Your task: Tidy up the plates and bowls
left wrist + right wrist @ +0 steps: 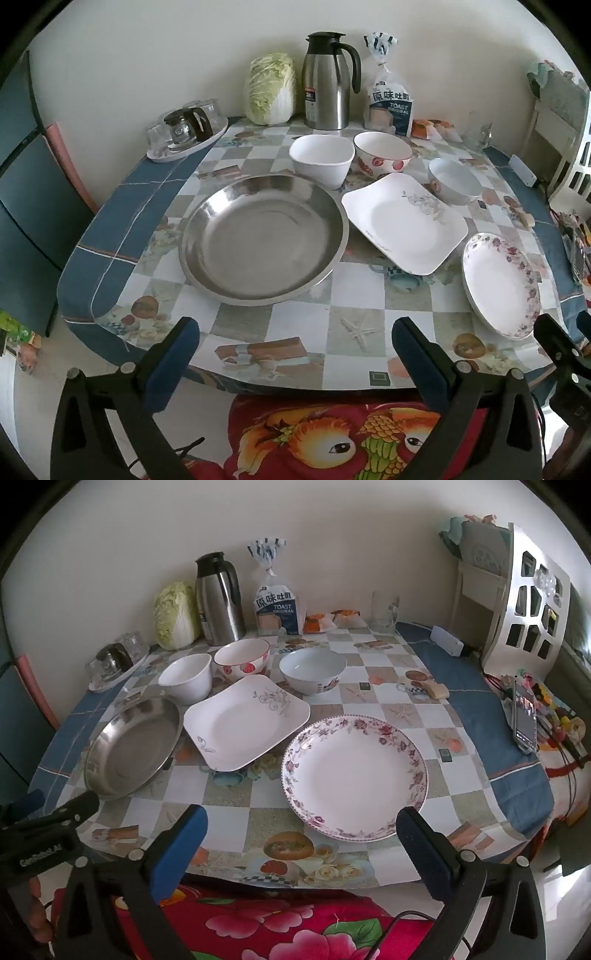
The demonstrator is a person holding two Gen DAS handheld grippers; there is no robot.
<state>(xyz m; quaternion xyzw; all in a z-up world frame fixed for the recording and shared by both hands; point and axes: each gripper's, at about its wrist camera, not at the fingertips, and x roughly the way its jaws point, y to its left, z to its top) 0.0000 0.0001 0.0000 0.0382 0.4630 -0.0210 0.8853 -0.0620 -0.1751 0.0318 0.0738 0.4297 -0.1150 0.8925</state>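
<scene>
A steel dish (264, 236) (133, 746) sits at the table's left. A square white plate (404, 227) (245, 722) lies beside it, and a round floral plate (500, 284) (354, 777) lies at the right front. Behind stand a square white bowl (321, 158) (186, 679), a red-patterned bowl (382, 151) (242, 657) and a pale bowl (454, 181) (312, 670). My left gripper (295, 350) is open and empty over the front edge, short of the steel dish. My right gripper (301, 838) is open and empty just before the floral plate.
A steel jug (327, 81), cabbage (271, 88) and toast bag (389, 99) line the back wall. A tray of glassware (186, 129) sits back left. A glass mug (384, 611) stands back right. A phone (524, 716) lies at the right edge, near a white rack (524, 598).
</scene>
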